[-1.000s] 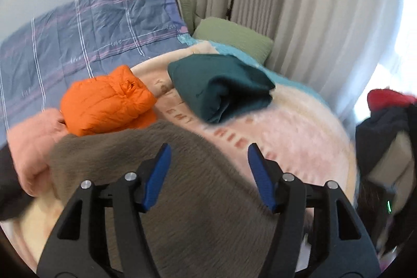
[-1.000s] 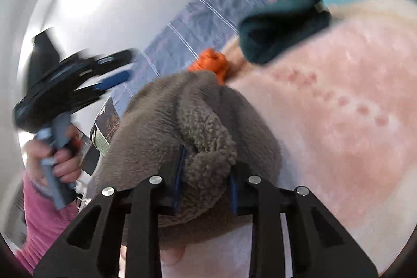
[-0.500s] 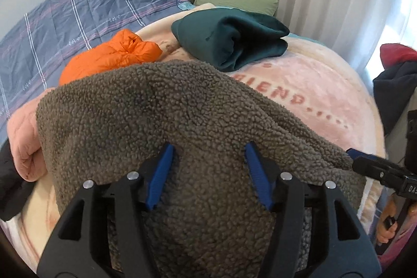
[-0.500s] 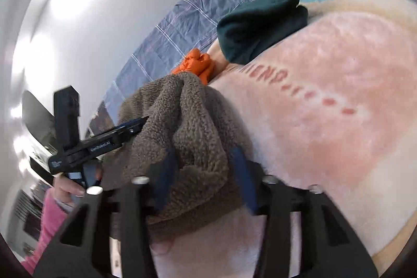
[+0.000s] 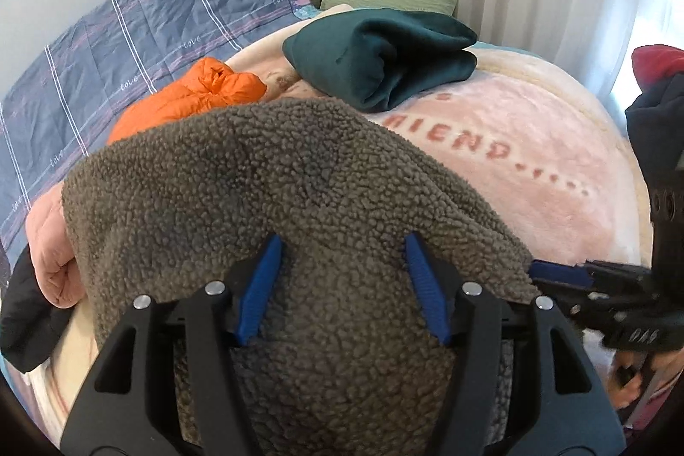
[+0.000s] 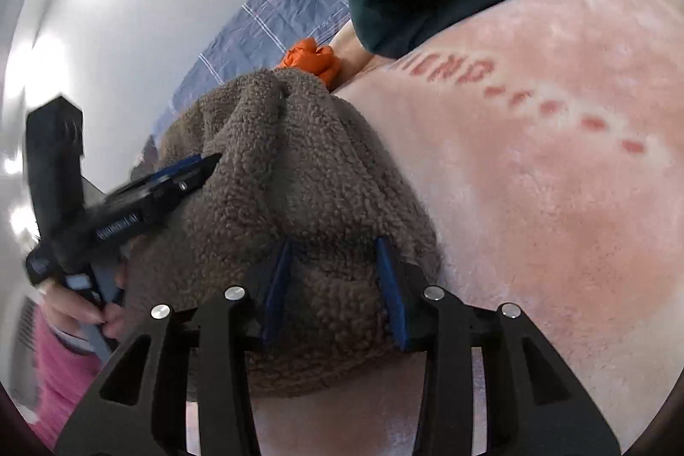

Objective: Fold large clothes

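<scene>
The brown fleece garment point(image 5: 299, 191) lies bunched on the pink blanket point(image 5: 534, 157), its long axis running toward the orange jacket point(image 5: 192, 97). The left claw point(image 5: 342, 285) is spread over it; the right claw point(image 6: 333, 285) pinches its near edge. Bare blanket lies to the fleece's right.

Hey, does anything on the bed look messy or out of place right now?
Only the brown fleece: it lies bunched on the pink blanket, not flat. The green garment is neatly folded; the orange jacket looks loosely bundled.

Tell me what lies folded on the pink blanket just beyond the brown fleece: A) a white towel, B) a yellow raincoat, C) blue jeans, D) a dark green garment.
D: a folded dark green garment rests on the pink blanket past the brown fleece.
</scene>
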